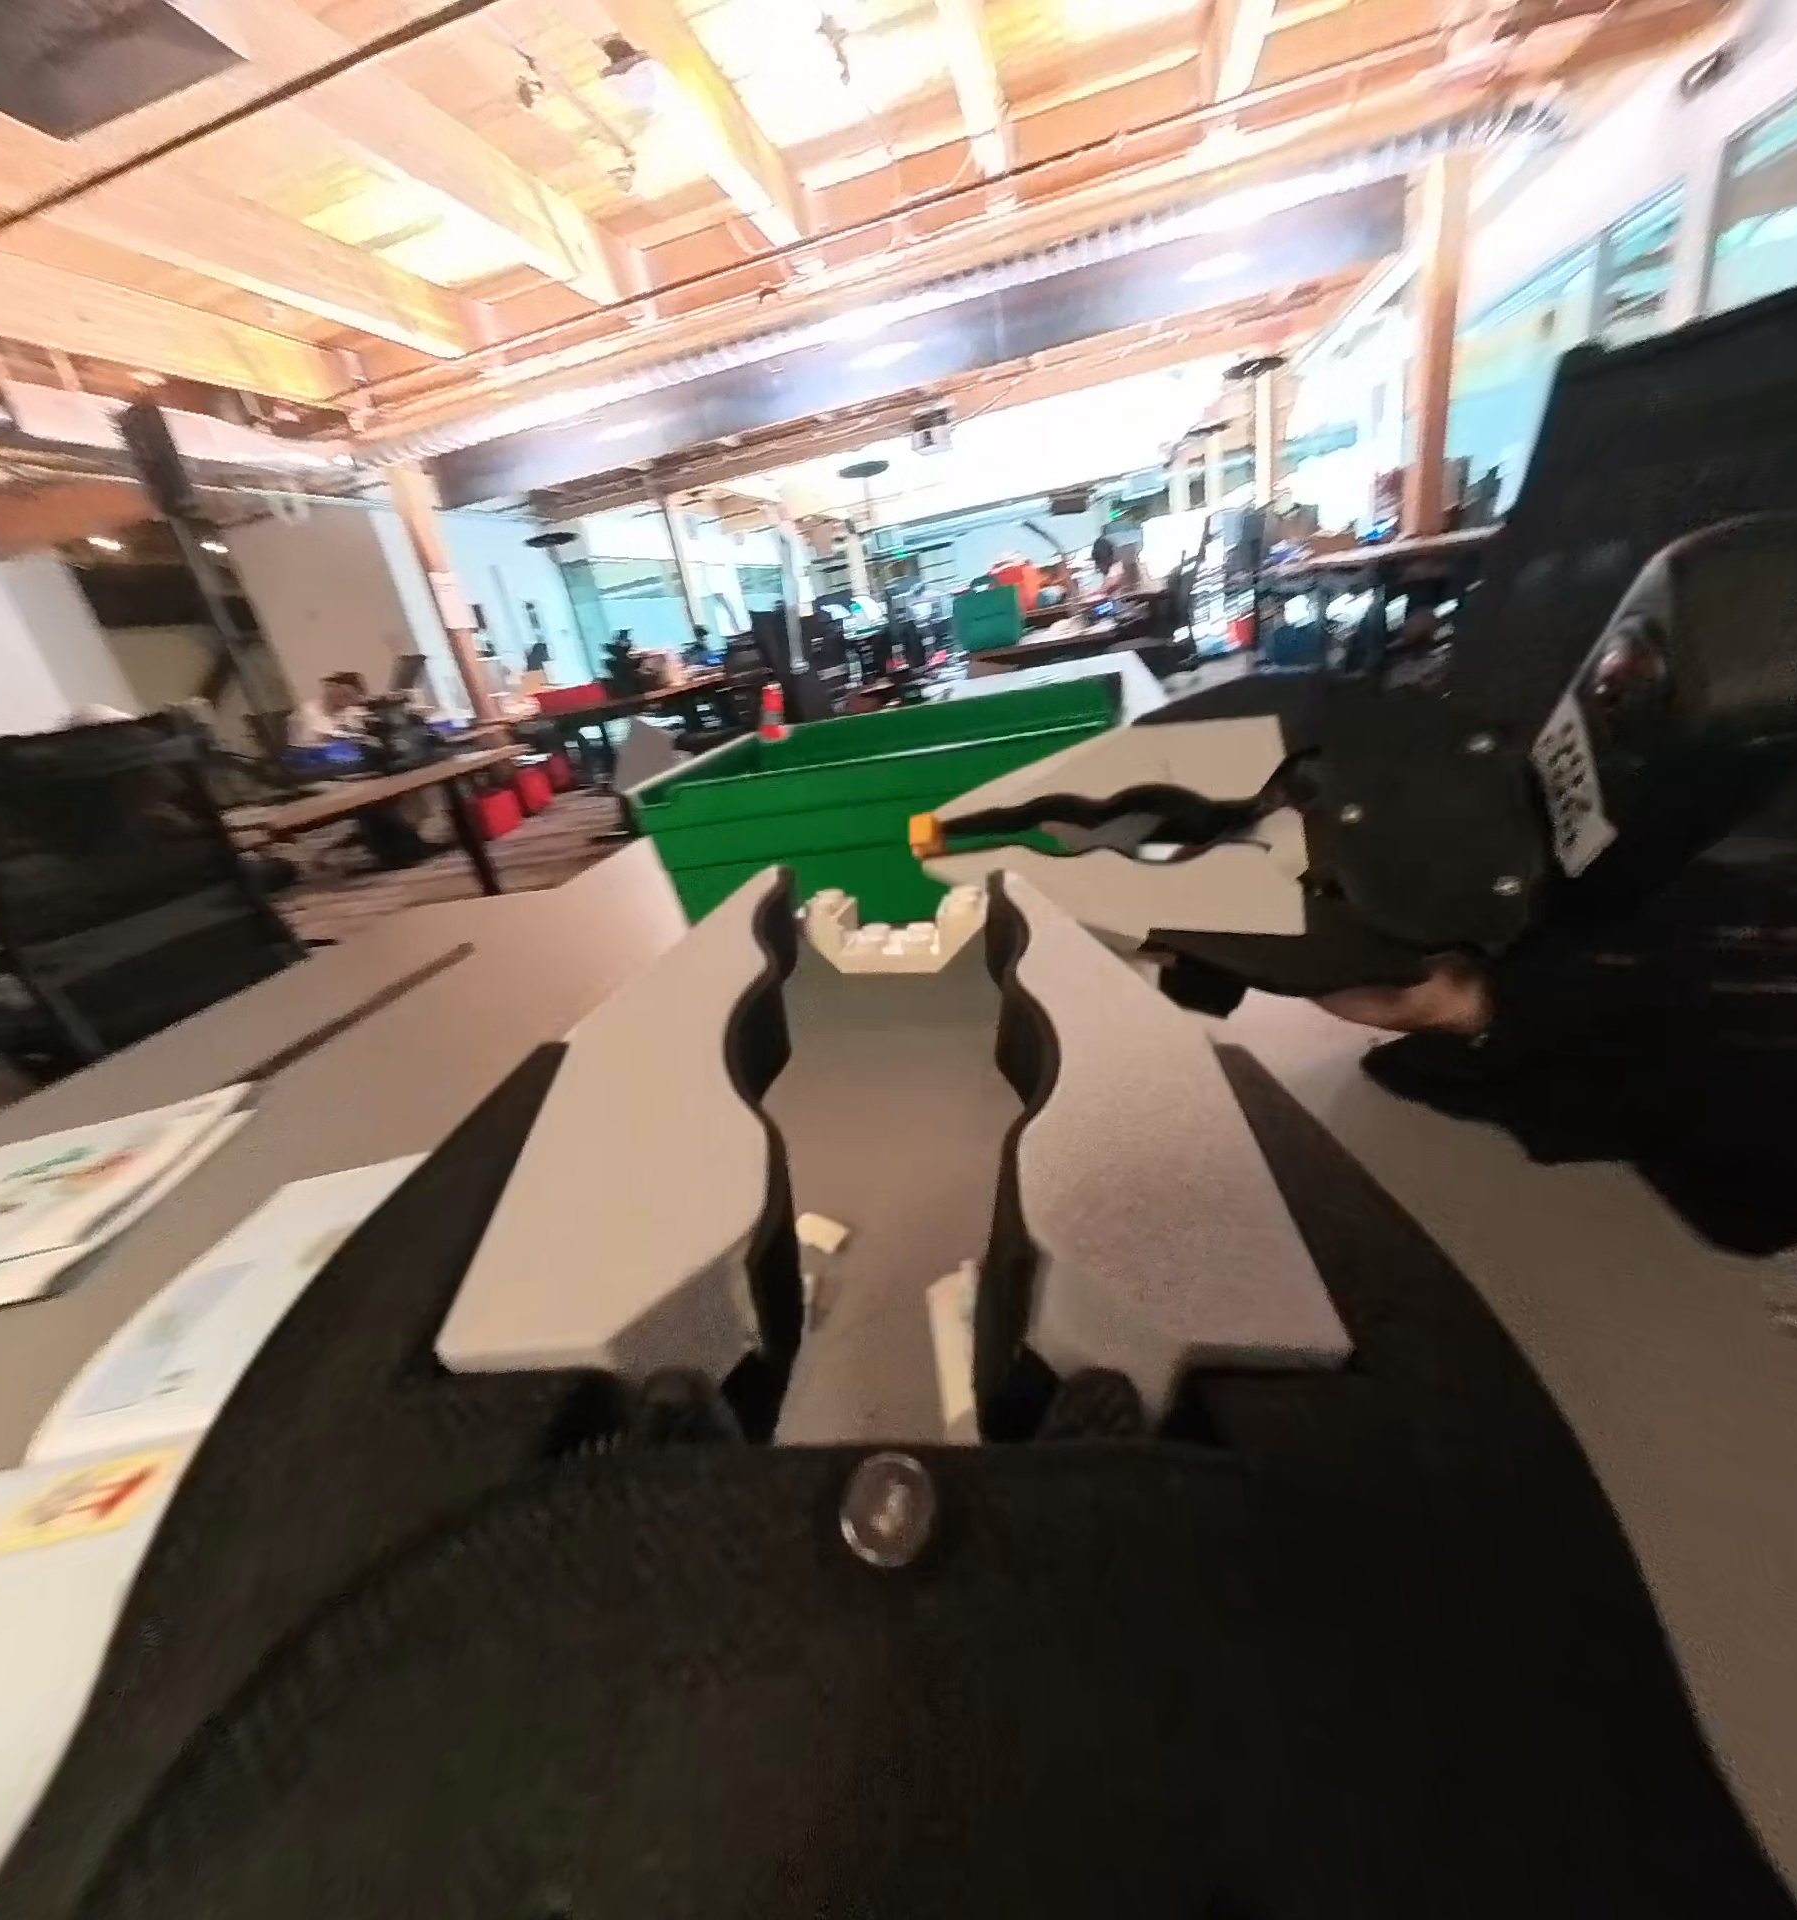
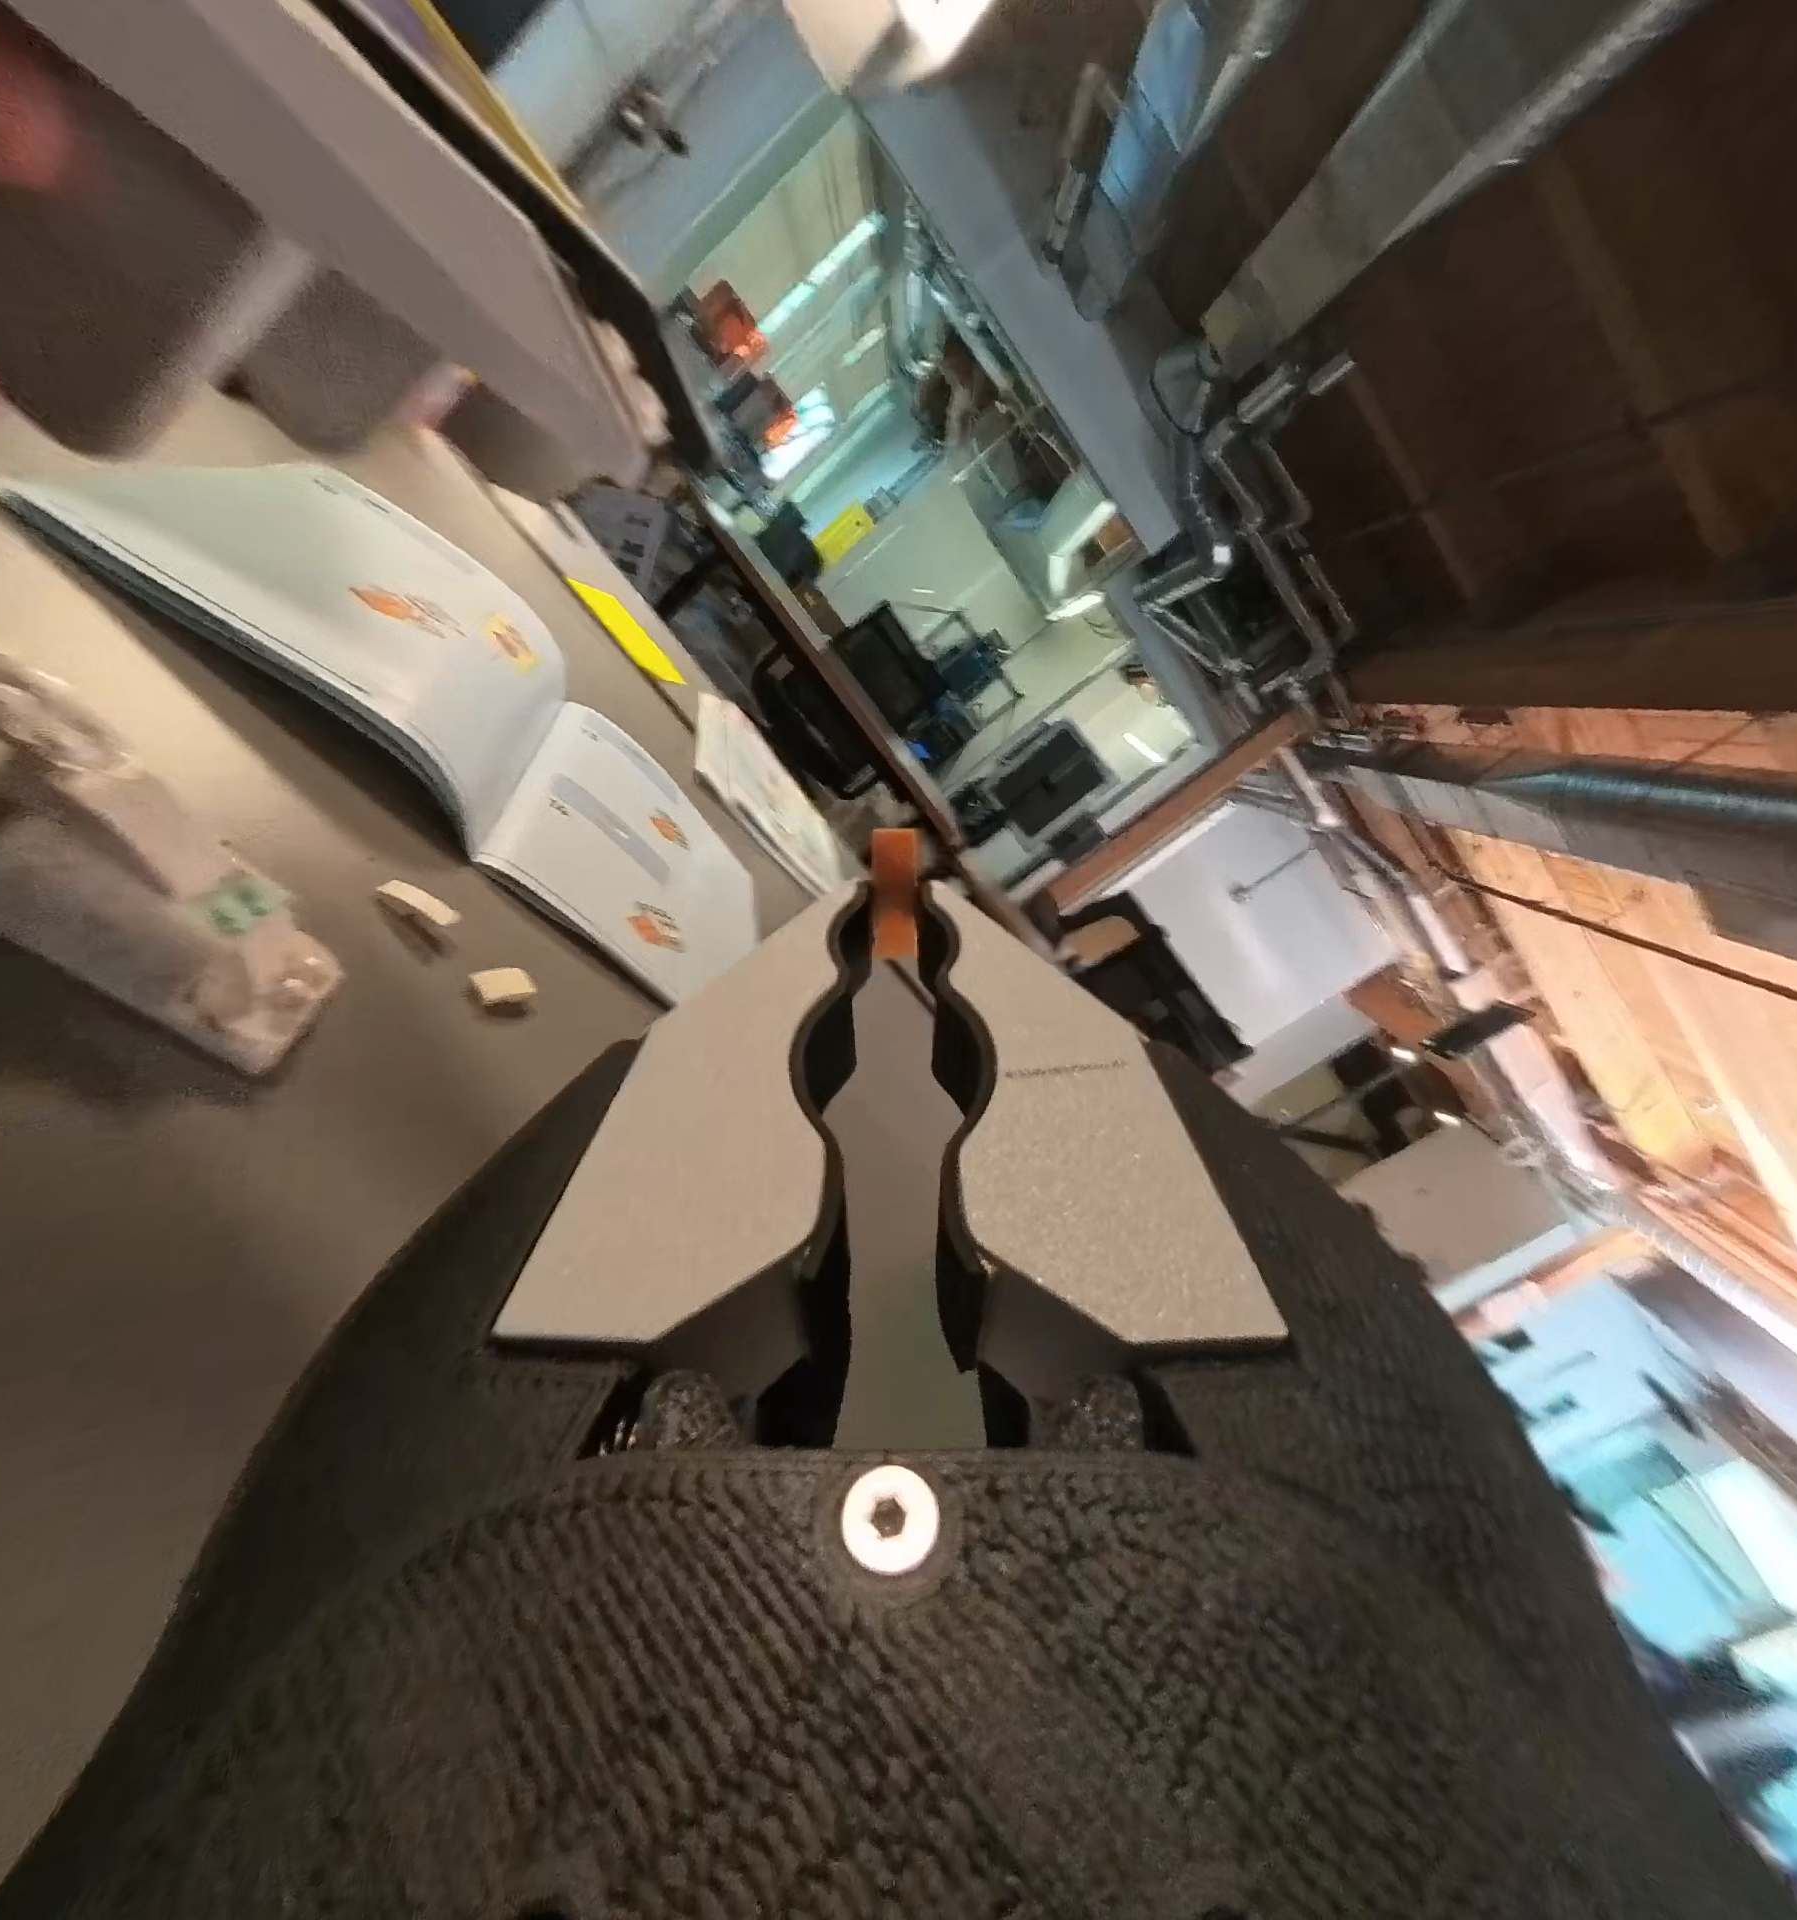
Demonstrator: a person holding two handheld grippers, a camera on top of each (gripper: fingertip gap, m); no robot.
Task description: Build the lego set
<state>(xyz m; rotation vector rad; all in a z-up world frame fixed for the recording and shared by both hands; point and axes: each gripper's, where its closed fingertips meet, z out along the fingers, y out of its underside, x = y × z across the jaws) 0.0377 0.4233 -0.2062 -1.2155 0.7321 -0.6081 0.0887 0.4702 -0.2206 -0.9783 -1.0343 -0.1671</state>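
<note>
My left gripper (image 1: pixel 889 914) is shut on a white lego assembly (image 1: pixel 886 935), held between its fingertips above the grey table (image 1: pixel 458 1029). My right gripper (image 2: pixel 894 883) is shut on a small orange lego piece (image 2: pixel 894 883) at its tips. In the left wrist view the right gripper (image 1: pixel 930 836) comes in from the right, rolled on its side, with the orange piece (image 1: pixel 925 834) just above and right of the white assembly. Loose white pieces (image 1: pixel 821 1234) lie on the table below. Two more pale pieces (image 2: pixel 416 902) lie on the table in the right wrist view.
A green bin (image 1: pixel 852 800) stands behind the grippers. Open instruction booklets (image 1: pixel 73 1174) lie at the left; one also shows in the right wrist view (image 2: pixel 354 623). A clear plastic bag with parts (image 2: pixel 198 935) and a yellow sheet (image 2: pixel 624 629) lie on the table. About 8 centimetres separates my left fingertips from my right.
</note>
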